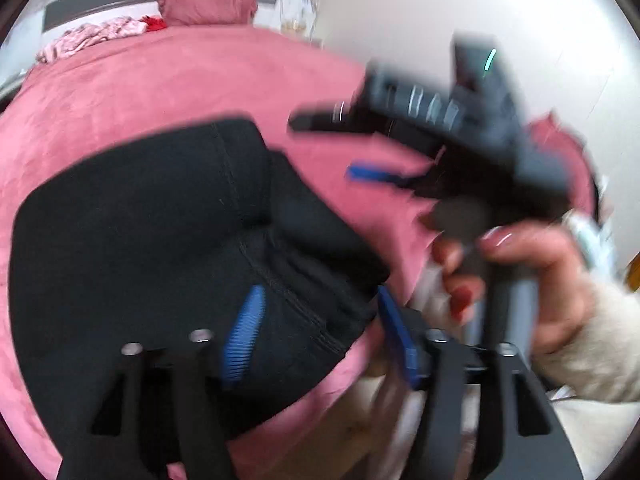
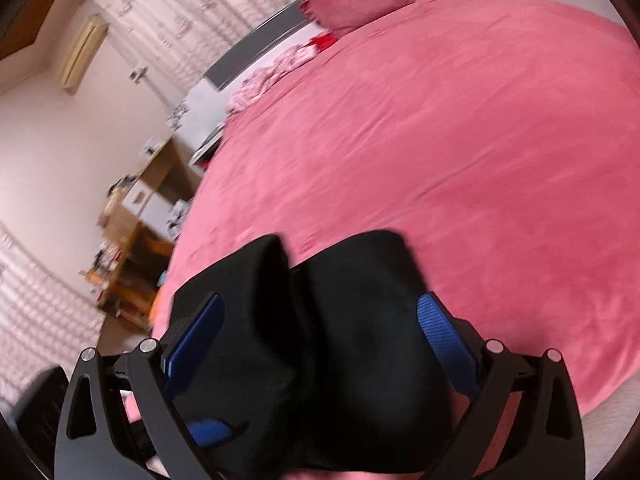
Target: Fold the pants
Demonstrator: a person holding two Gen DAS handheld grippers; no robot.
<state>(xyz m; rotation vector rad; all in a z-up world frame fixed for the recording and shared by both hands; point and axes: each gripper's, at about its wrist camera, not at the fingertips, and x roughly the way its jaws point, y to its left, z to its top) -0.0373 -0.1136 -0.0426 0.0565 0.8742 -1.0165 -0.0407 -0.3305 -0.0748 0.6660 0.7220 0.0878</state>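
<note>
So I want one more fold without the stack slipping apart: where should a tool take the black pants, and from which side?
Probably at the layered seam edge of the black pants, coming in from the near bed edge where the left tool sits open. The layers stack there, so one pinch could catch them all. The right tool is open too, astride the bundle.

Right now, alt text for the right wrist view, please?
Black pants lie bundled on a pink bedspread, bulging between the open jaws of the right gripper, whose blue pads flank the cloth. Behind are a pink pillow, a rumpled pink garment and a cluttered wooden desk.
</note>
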